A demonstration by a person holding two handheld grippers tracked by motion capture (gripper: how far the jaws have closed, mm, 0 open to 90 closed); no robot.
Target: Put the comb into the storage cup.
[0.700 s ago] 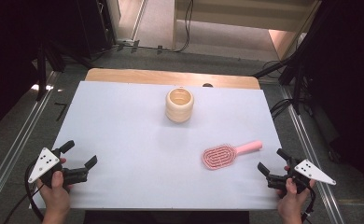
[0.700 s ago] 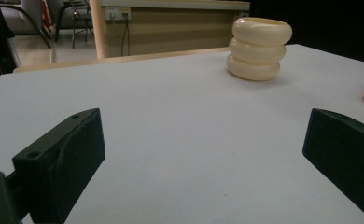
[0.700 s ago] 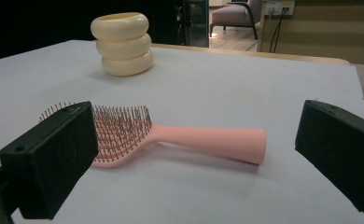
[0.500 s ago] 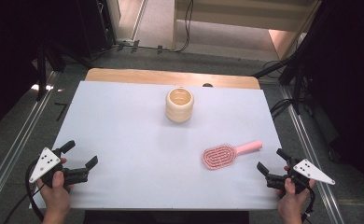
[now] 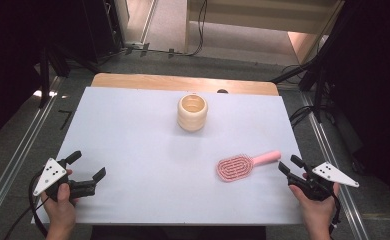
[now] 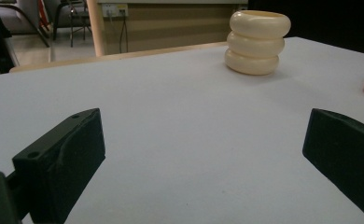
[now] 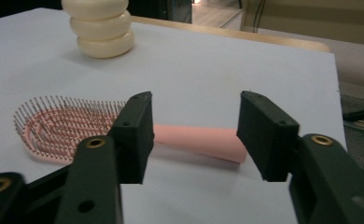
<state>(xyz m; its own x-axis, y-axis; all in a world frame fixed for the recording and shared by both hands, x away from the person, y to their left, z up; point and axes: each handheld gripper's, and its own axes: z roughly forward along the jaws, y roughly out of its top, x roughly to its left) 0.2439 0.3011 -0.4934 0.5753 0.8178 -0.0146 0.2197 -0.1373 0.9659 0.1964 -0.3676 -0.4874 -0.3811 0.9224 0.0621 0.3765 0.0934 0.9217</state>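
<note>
Left tool [image 5: 87, 168] slightly lower, splayed

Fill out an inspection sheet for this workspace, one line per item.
Surface: white sheet over a wooden table, flat.
Job's things: cream ribbed cup upright; pink hairbrush lying bristles up, handle toward the right gripper.
Clutter: nothing seen.
Grippers: left gripper open, holding nothing; right gripper open, holding nothing, near the brush handle.
Cables: one trails from the left gripper; more on the floor.
Surroundings: dark, metal rails alongside.
</note>
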